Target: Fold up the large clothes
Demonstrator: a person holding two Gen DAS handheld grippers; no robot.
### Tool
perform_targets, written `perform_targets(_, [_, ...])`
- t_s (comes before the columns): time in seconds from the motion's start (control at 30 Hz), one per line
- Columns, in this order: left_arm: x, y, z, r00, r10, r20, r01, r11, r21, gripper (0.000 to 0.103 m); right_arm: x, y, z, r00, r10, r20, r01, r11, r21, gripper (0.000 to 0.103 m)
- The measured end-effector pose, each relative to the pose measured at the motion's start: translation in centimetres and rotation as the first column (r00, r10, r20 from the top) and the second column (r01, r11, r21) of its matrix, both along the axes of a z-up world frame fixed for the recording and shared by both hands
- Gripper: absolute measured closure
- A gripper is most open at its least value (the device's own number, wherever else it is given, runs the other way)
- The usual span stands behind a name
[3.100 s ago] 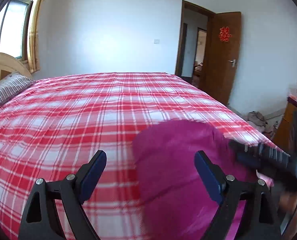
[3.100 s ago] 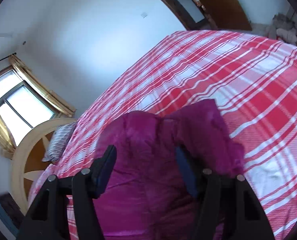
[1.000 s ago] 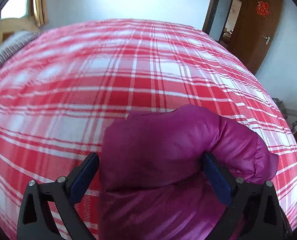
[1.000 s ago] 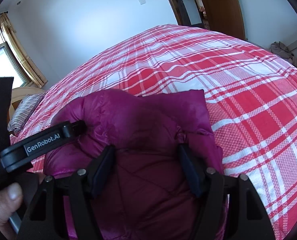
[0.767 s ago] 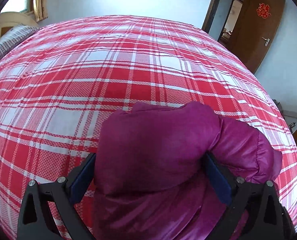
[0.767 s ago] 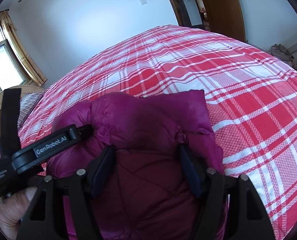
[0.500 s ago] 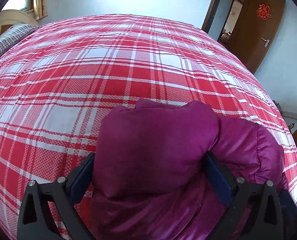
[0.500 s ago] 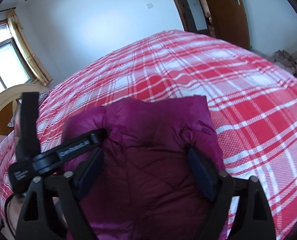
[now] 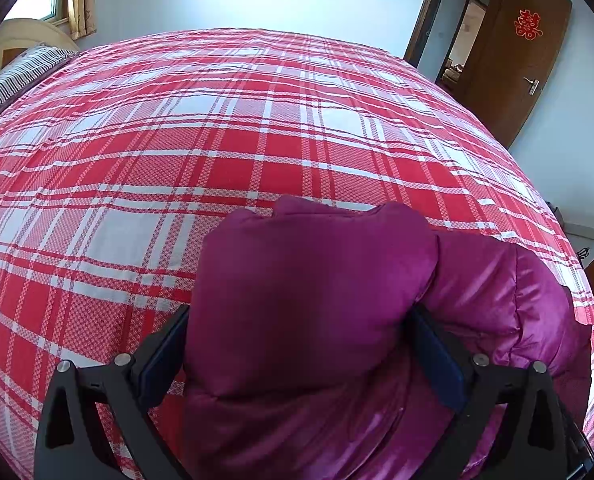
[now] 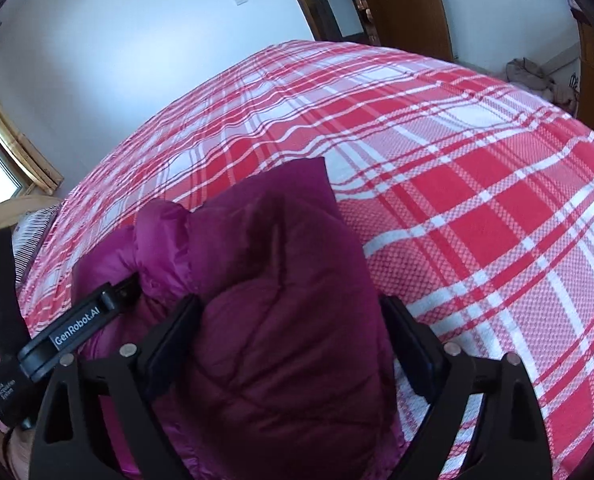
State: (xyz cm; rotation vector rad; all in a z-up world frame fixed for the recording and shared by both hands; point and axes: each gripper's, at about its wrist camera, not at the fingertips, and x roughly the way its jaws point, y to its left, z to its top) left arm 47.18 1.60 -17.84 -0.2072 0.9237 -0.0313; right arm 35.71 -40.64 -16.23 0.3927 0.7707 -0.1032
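Observation:
A magenta puffer jacket (image 9: 309,292) lies folded into a thick bundle on the near part of a red and white plaid bed (image 9: 217,140). My left gripper (image 9: 301,356) is open wide and straddles the bundle's left portion, padding bulging between its blue pads. In the right wrist view the same jacket (image 10: 281,320) fills the gap of my right gripper (image 10: 293,332), whose jaws stand wide, its pads beside the padding rather than pinching it. One finger of my left gripper (image 10: 77,328) reaches into the jacket's left fold.
The plaid cover (image 10: 477,200) stretches flat beyond and to both sides of the jacket. A striped pillow (image 9: 17,76) and a wooden headboard (image 9: 25,32) are far left. A brown door (image 9: 517,60) stands open at the back right; a cloth heap (image 10: 529,72) lies on the floor.
My right gripper's jaws have spread and let go of the pinched jacket fold, and it has rolled a little. The left gripper and the bundle have stayed put.

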Motion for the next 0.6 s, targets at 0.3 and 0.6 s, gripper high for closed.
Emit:
perform_targets(0.3, [0.0,-0.04,0.01,1.0,0.001,0.001,-0.001,1.0,-0.003,0.001,-0.08,-0.31,-0.38,1.0,0.003,-0.004,-0.003,1.0,0.025,0.01])
perform_targets(0.6, [-0.01,-0.04,0.05,1.0,0.0,0.0,0.0,1.0,-0.004,0.001,0.13,-0.35,-0.49,1.0,0.004,-0.004,-0.004,1.0,0.03,0.009])
